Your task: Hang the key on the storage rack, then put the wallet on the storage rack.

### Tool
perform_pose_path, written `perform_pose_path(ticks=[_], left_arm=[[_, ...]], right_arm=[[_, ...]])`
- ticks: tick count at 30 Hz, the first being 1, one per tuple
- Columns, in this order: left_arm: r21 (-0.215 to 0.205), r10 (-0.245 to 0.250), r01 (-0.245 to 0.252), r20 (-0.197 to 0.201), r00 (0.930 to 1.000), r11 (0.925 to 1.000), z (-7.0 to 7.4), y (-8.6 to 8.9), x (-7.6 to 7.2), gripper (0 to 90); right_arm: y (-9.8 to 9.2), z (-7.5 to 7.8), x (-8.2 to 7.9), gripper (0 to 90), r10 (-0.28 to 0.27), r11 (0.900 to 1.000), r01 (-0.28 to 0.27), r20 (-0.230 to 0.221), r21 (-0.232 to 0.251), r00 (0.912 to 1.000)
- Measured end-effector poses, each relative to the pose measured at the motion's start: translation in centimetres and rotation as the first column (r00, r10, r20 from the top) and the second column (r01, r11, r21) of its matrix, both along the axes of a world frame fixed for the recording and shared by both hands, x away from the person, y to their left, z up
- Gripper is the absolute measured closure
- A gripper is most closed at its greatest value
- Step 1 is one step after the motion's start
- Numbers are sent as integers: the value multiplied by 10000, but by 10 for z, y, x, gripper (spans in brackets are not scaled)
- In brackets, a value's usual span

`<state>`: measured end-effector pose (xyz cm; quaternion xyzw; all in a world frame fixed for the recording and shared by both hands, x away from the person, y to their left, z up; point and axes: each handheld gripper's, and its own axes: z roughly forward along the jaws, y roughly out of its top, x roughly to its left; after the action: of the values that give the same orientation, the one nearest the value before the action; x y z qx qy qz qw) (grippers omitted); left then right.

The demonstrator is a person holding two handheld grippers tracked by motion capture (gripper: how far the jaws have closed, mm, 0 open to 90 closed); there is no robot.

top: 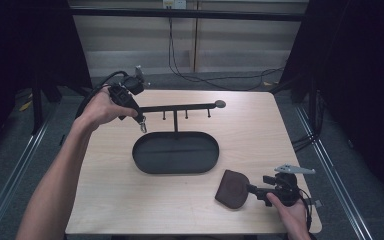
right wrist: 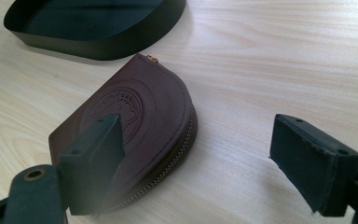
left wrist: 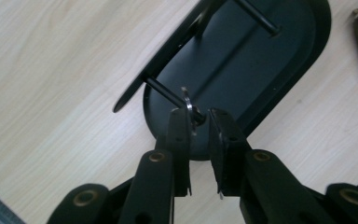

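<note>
A black stand has an oval tray base [top: 145,165] and a horizontal bar [top: 180,107] with several small pegs. My left gripper [top: 141,121] is at the bar's left end. In the left gripper view its jaws [left wrist: 199,114] stand slightly apart around a small metal ring [left wrist: 186,97] that sits on a peg [left wrist: 161,89]; the pads do not press on it. A brown leather pouch [top: 232,188] lies flat on the table at the front right. My right gripper [right wrist: 196,130] is wide open, its left finger [right wrist: 93,158] over the pouch [right wrist: 144,107] and its right one over bare wood.
The tray base [right wrist: 98,44] stands just beyond the pouch. Light wooden table [top: 250,135] with open surface at right and front left. Dark curtains flank both sides; cables run across the floor behind the table.
</note>
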<state>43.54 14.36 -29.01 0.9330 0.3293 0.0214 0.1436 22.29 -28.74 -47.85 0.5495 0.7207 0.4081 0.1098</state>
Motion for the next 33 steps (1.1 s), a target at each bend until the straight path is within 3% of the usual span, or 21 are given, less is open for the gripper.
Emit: perform_pose_path(ticks=[6, 10, 12, 15, 20, 24, 29, 31, 33], left_arm=[[-411, 212, -212, 11, 9998, 9989, -1, 8, -6, 640], [-412, 194, -191, 55, 9998, 9990, -4, 9, -11, 565], [-643, 125, -115, 154, 9998, 9979, -6, 10, -18, 548], [-586, 134, -119, 261, 9996, 9982, -7, 11, -22, 503], [-1058, 536, -478, 519, 9972, 9932, -8, 19, -30, 463], [-1163, 686, -601, 710, 9951, 9914, -16, 24, -36, 436], [-1697, 934, -752, 1019, 9904, 9826, -22, 34, -44, 398], [-2036, 1323, -1022, 1406, 9812, 9737, -28, 41, -49, 400], [-2148, 1354, -1026, 1441, 9803, 9713, -30, 43, -51, 396]], right_arm=[[-1, 0, -1, 170, -45, 10000, 45, 2, 41, 10000], [-1, 0, 0, 170, -20, 10000, 20, -9, 31, 10000], [0, 0, 0, 170, 13, 10000, -13, 31, -27, 10000], [0, 0, 0, 170, 12, 10000, -12, 41, -19, 10000], [0, 0, 0, 170, 12, 10000, -12, 39, -21, 10000], [0, 0, 0, 170, 10, 10000, -10, 43, -37, 10000], [0, 0, 0, 170, 0, 10000, 0, 7, -42, 10000], [0, 0, 0, 170, -26, 10000, 26, 14, -43, 10000], [1, 0, 1, 170, -25, 10000, 25, 7, -65, 10000]])
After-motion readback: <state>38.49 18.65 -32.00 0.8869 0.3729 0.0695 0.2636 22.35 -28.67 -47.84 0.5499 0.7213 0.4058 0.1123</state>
